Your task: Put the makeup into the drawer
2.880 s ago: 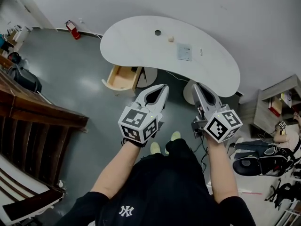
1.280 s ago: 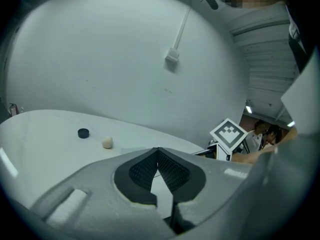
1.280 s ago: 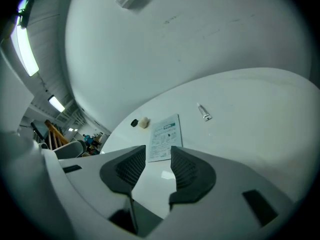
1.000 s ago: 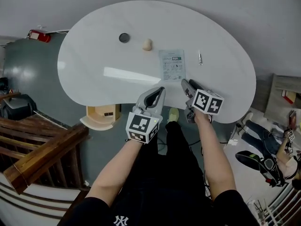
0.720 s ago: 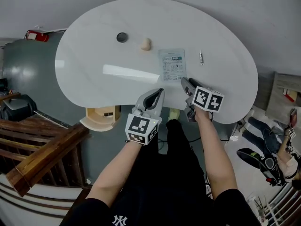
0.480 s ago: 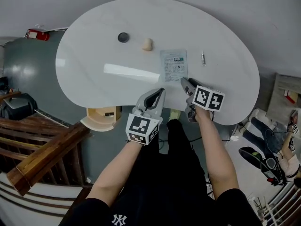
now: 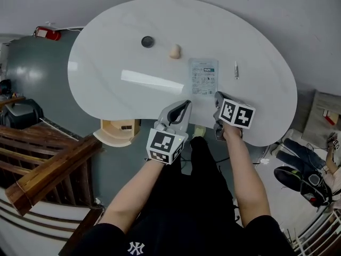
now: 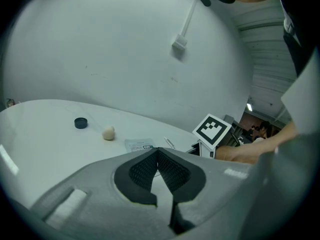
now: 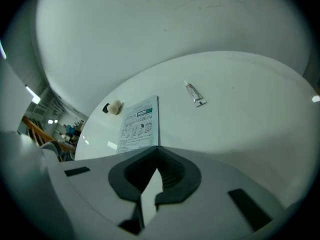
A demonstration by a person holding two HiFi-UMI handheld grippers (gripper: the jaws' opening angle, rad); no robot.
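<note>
Nearest me, my left gripper (image 7: 184, 106) hovers at the near edge of the table (image 7: 106, 84). Its jaws are closed tip to tip with nothing between them. Lower and to its left, under that near edge, the wooden drawer (image 7: 118, 134) stands pulled out. I cannot make out what is inside it.

My right gripper (image 9: 158, 148) sits just past the near edge, tilted down at the tabletop, with its jaws closed so the tips meet. They meet right at the near right corner of the packet (image 7: 203, 77), which lies flat with its long side running away from me. I cannot tell whether the tips pinch that corner or only touch it.

To the right of the packet's far end, and apart from it, lies the small tube (image 7: 236, 69), well beyond my right fingertips. Left of the packet's far end sits the beige puff (image 7: 175, 51). Farther left again is the black disc (image 7: 147, 41). Both are well apart from either gripper. All four pieces lie on the tabletop.
</note>
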